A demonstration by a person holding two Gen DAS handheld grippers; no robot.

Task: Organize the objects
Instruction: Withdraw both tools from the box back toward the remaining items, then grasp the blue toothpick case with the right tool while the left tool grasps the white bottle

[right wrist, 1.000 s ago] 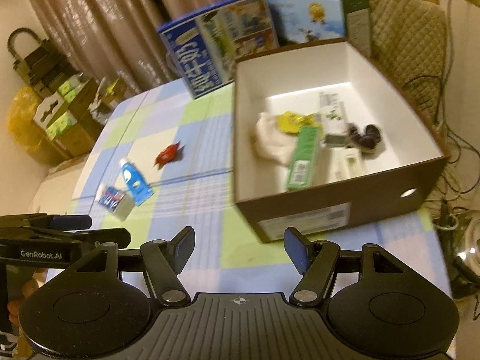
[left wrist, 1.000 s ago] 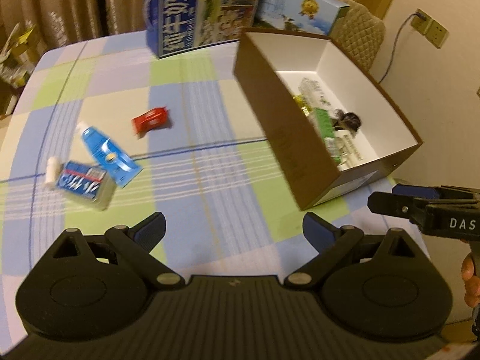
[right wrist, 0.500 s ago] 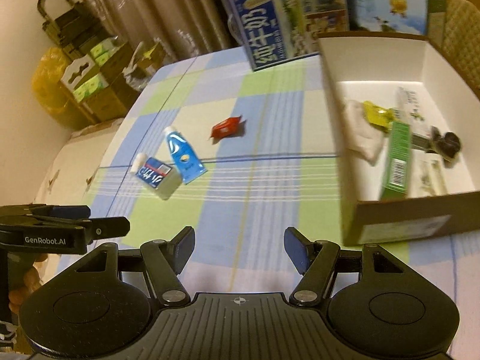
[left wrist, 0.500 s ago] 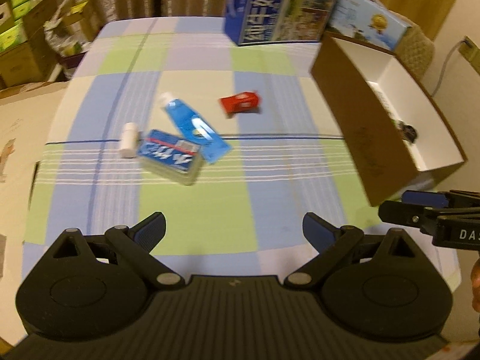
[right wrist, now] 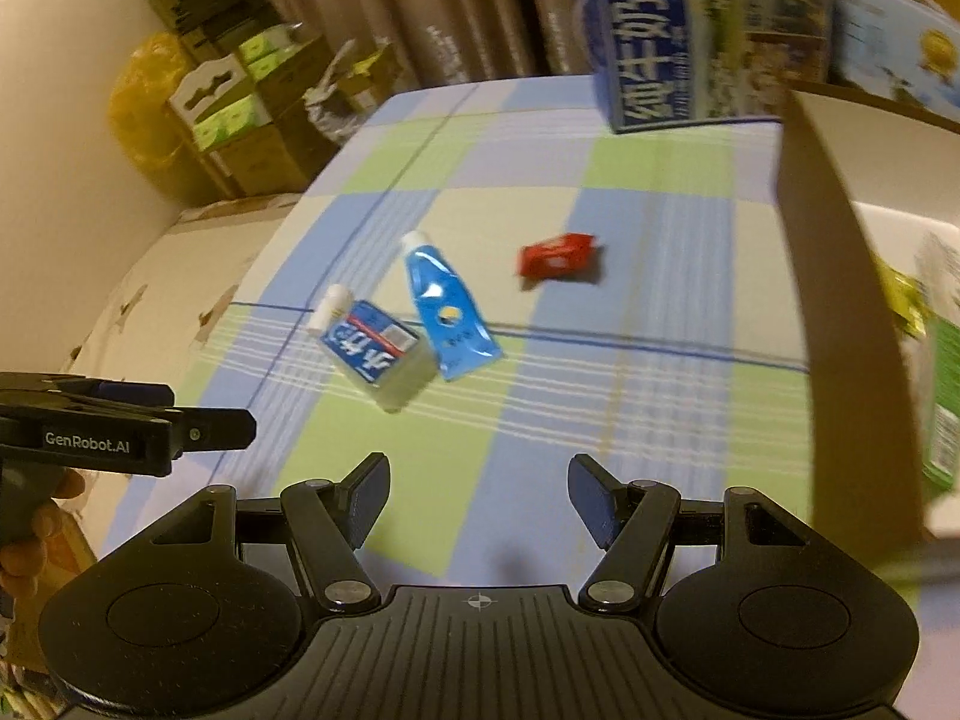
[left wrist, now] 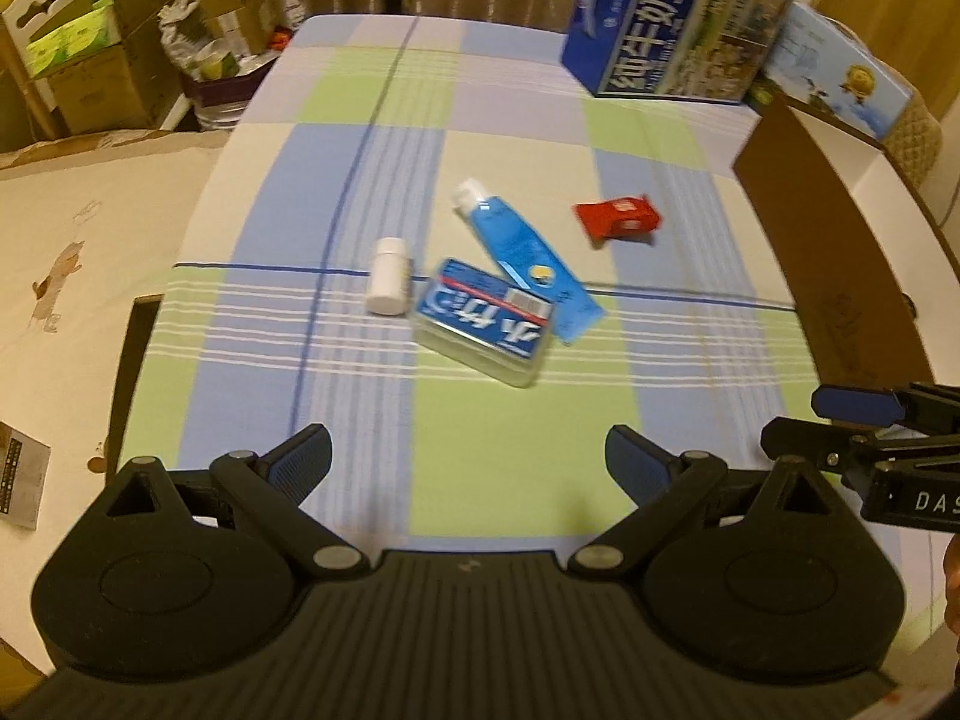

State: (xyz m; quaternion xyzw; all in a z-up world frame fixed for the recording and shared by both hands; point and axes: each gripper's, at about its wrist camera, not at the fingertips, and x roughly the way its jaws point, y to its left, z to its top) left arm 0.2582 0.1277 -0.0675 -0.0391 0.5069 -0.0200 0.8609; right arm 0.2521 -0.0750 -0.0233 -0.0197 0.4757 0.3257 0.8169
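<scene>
Small white bottle (left wrist: 389, 277) on its side, touching blue-labelled clear case (left wrist: 483, 321) lying flat, blue tube (left wrist: 521, 257) with white cap just beside, red packet (left wrist: 618, 218) apart, open brown box (left wrist: 804, 198) at right

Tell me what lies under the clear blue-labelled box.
The box rests on the blue tube's lower end and the tablecloth. Whatever else is beneath it is hidden.

Both my grippers held level, side by side, pointing forward. Left gripper (left wrist: 468, 459): jaws spread wide, nothing between the blue pads (left wrist: 303, 456). Right gripper (right wrist: 478, 495): jaws likewise apart, empty. Fingers of my left hand (right wrist: 30, 531) wrapped round its handle.
</scene>
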